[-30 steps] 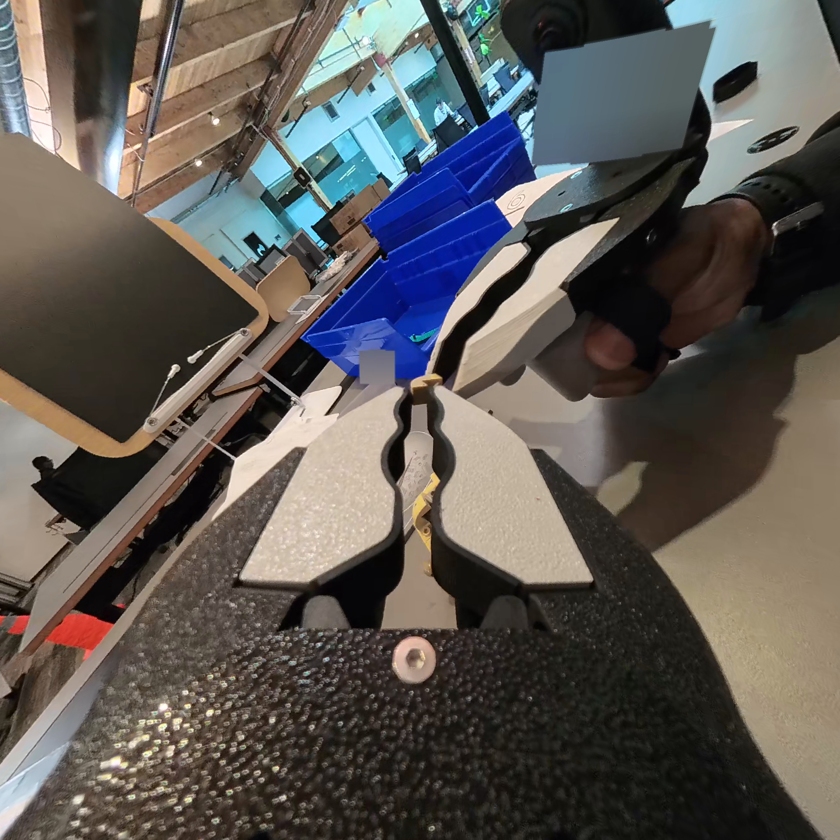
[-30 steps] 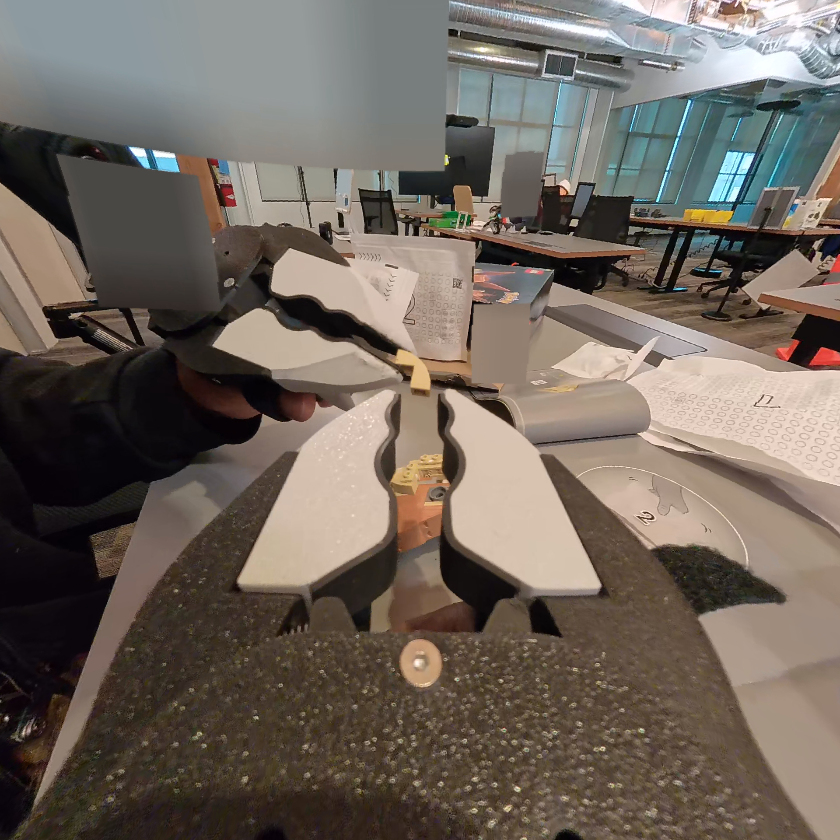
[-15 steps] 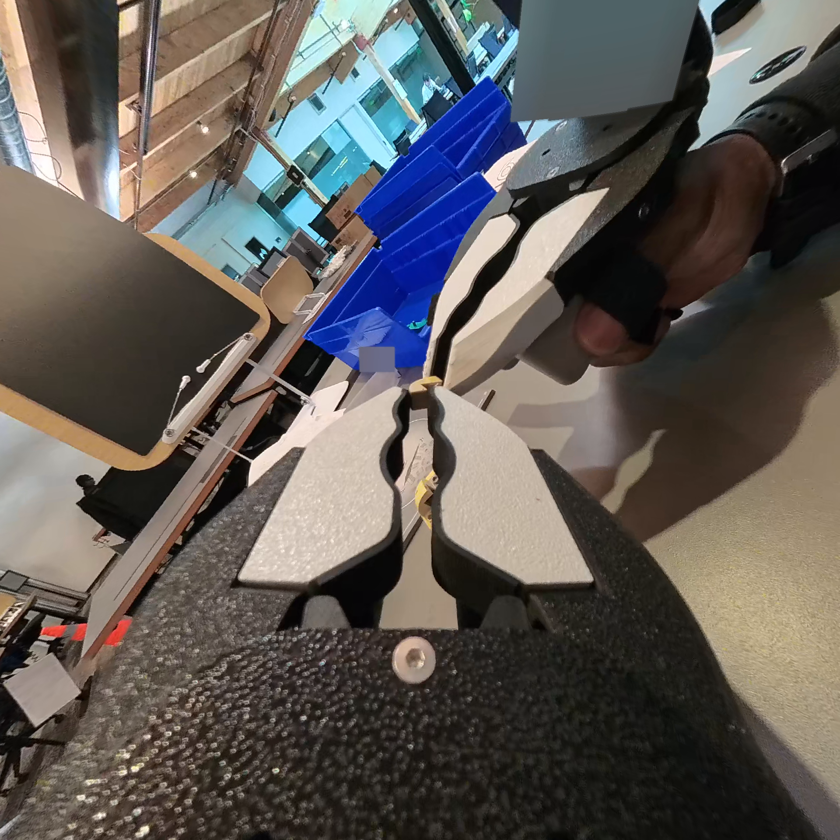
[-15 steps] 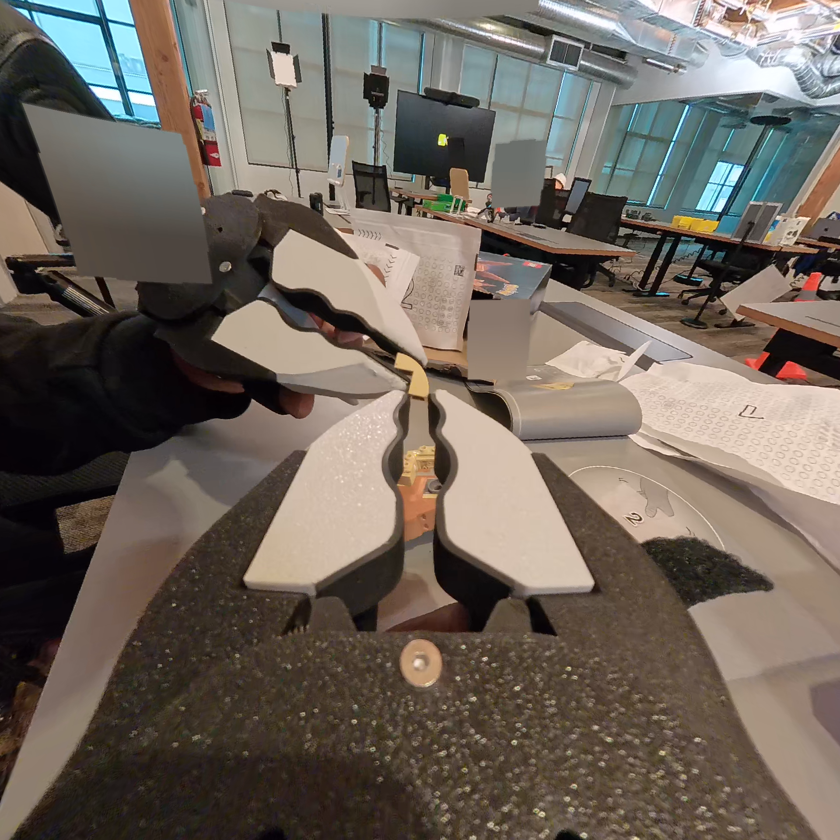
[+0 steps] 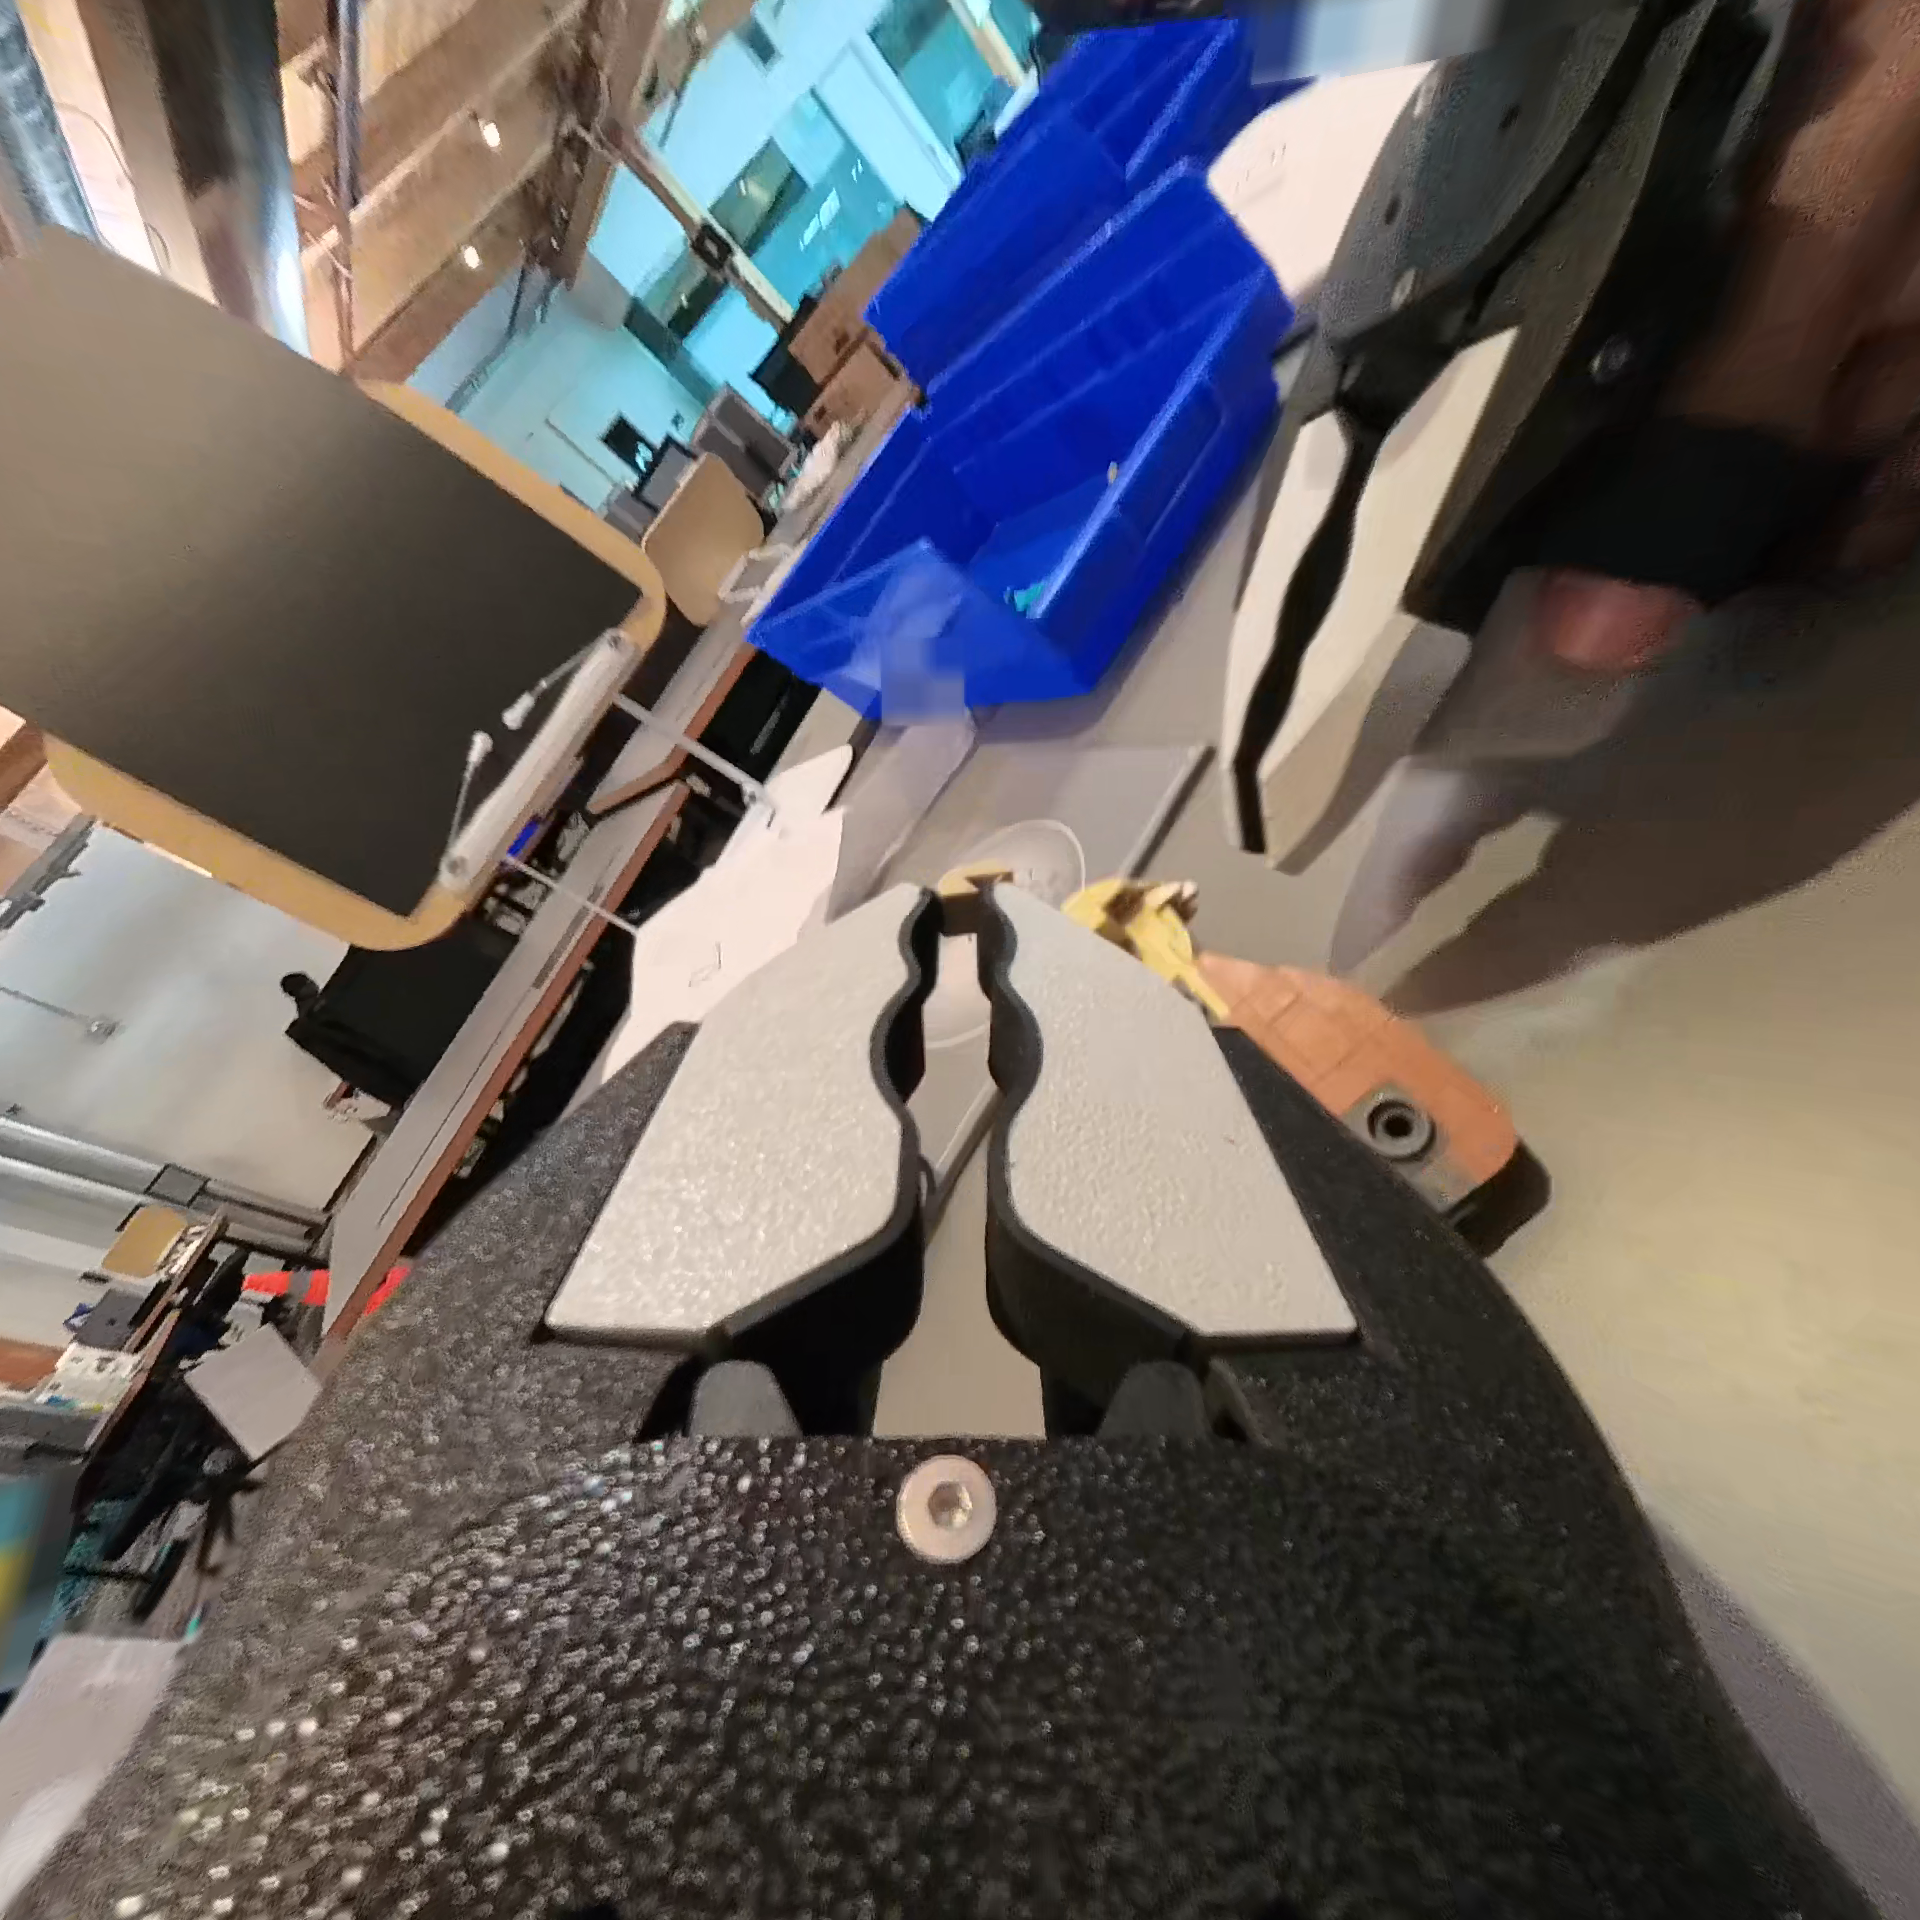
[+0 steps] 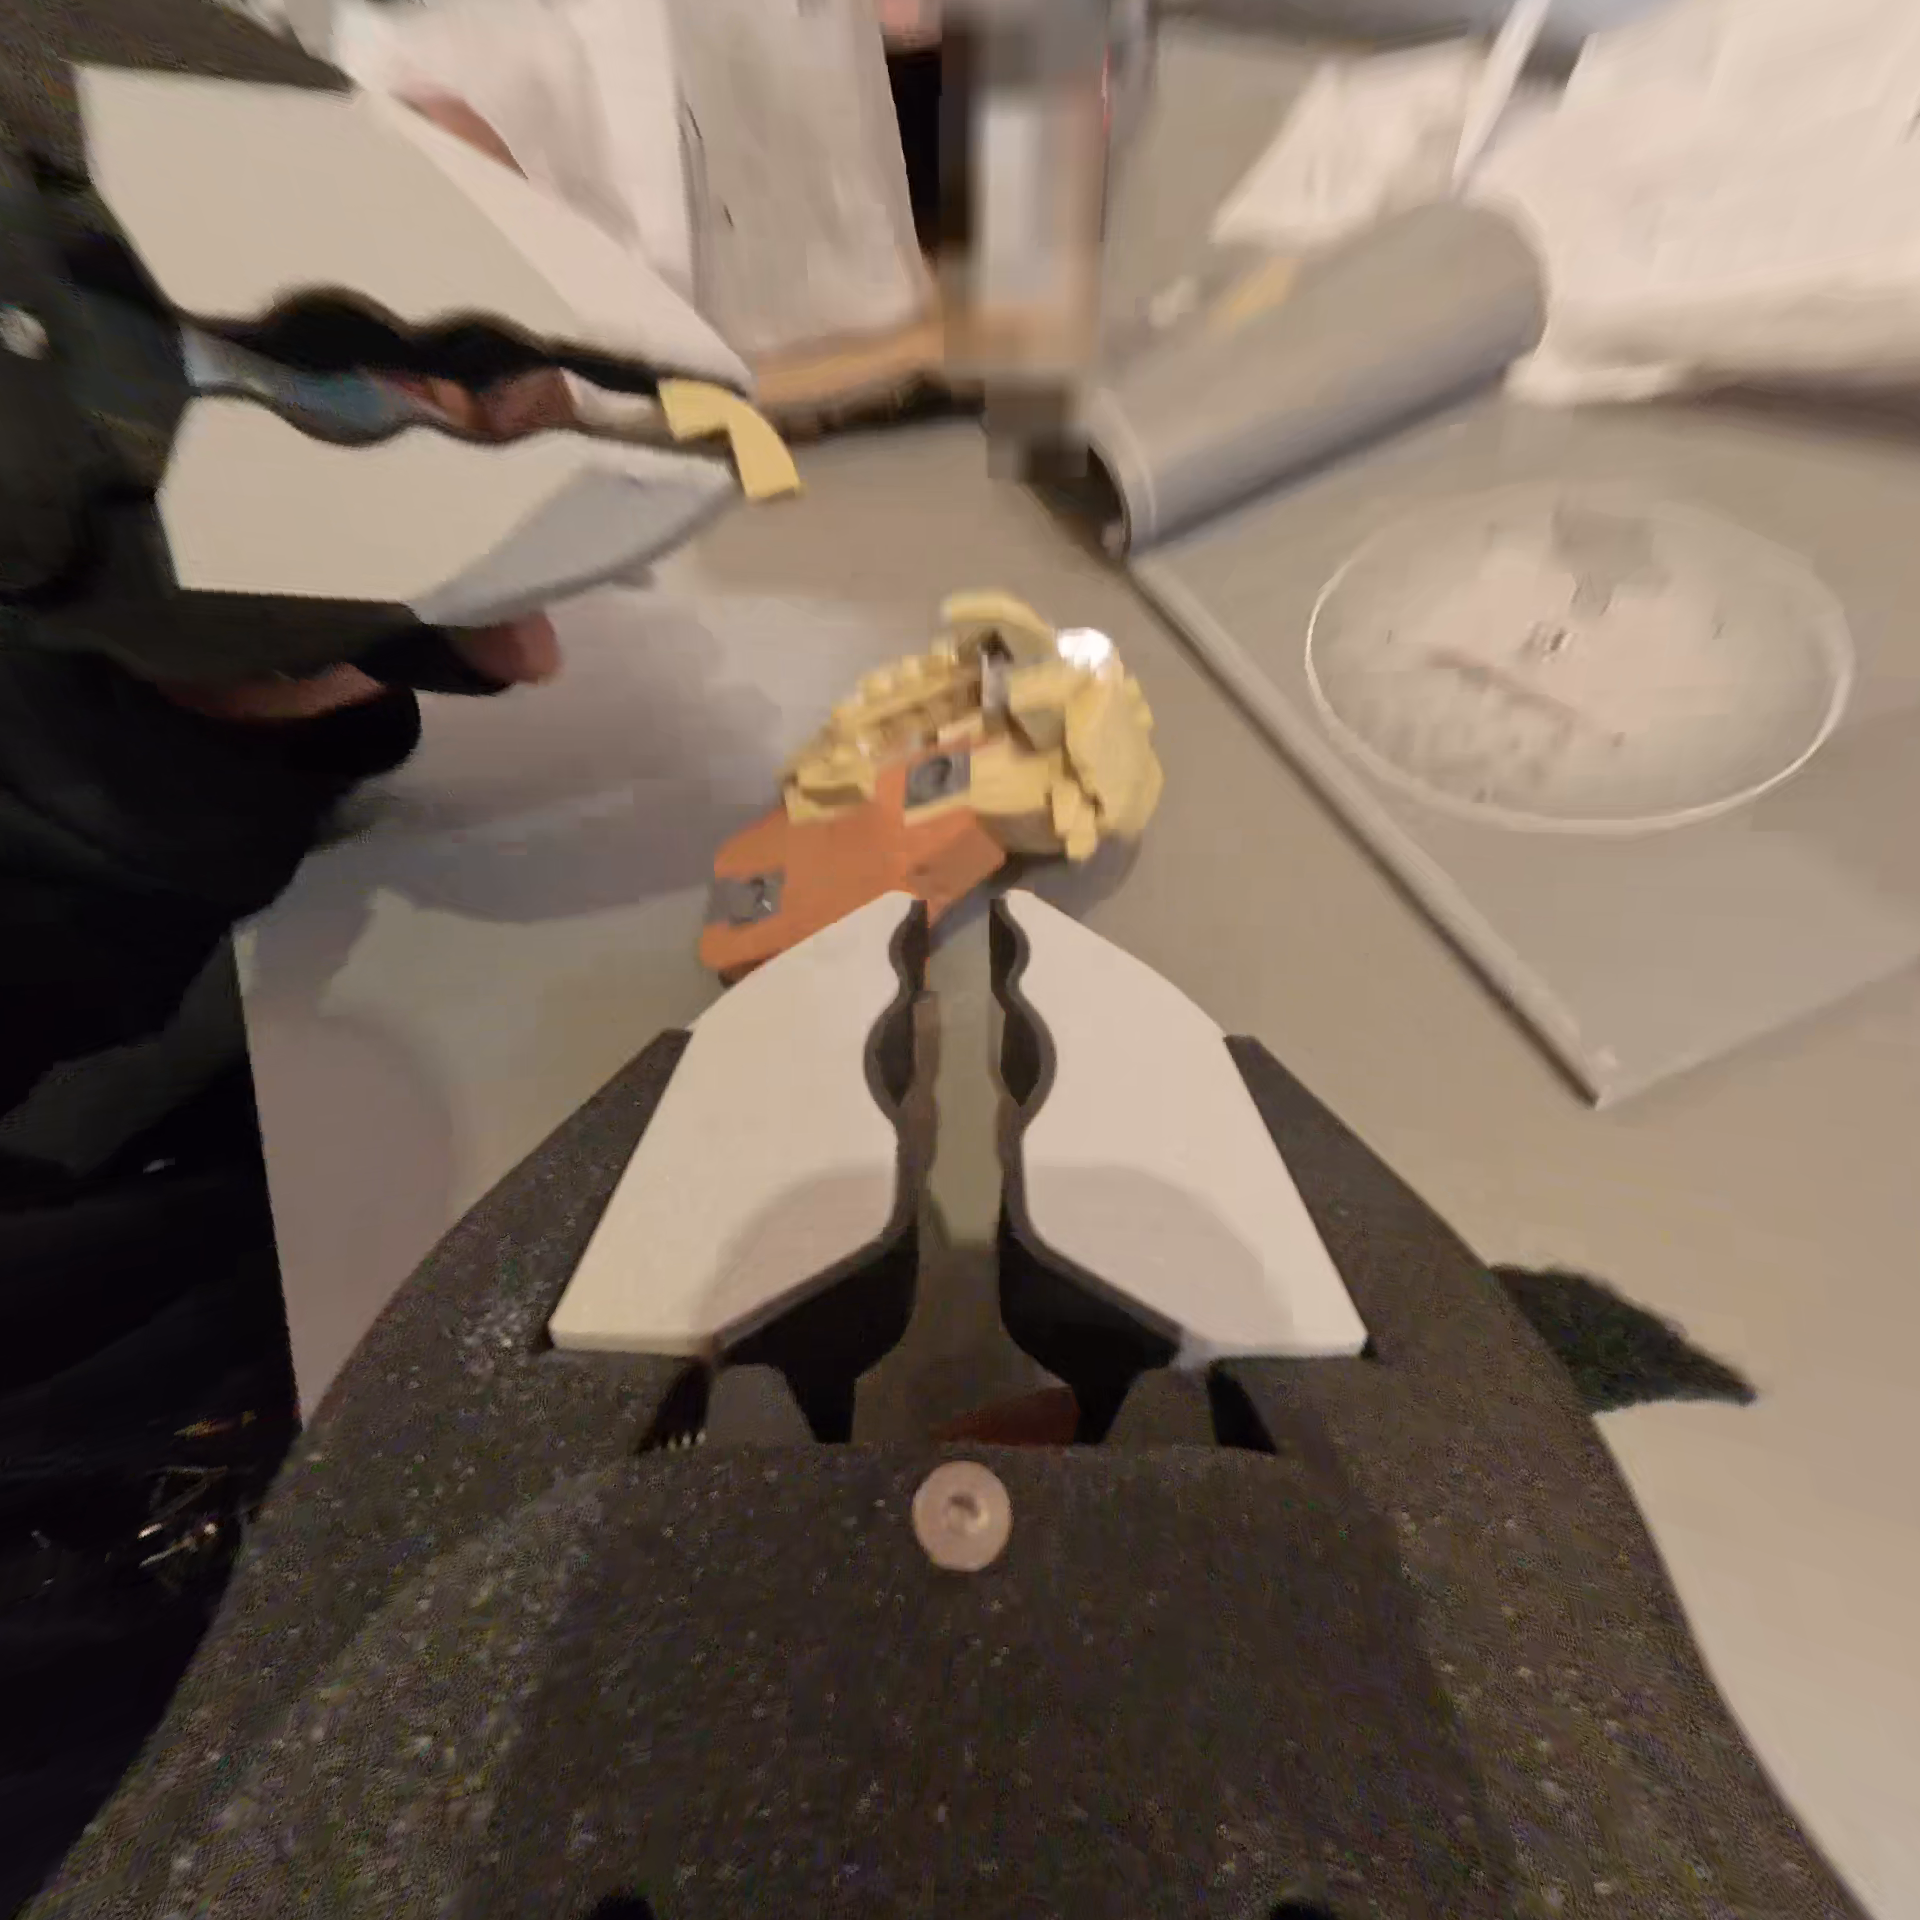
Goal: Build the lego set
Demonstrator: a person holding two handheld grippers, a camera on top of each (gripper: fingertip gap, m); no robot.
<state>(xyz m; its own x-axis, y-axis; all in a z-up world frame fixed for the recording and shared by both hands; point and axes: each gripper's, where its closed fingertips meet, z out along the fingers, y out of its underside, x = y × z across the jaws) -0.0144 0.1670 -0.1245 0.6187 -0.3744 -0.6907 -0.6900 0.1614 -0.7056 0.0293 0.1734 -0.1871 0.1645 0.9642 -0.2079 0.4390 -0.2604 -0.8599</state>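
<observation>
Small tan curved brick [image 6: 727,442] sat pinched at the tips of the left gripper [image 5: 961,902], pads pressed on it, raised above the grey desk [image 6: 582,1018]. Below and ahead, a tan-and-orange brick model [image 6: 935,790] lay on the desk. Right gripper [image 6: 958,914] hovered just short of the model's orange end, its fingers a little apart with nothing between them. Beyond: a rolled grey booklet [image 6: 1320,384], a clear round dish [image 6: 1579,665], blue bins [image 5: 1070,416].
</observation>
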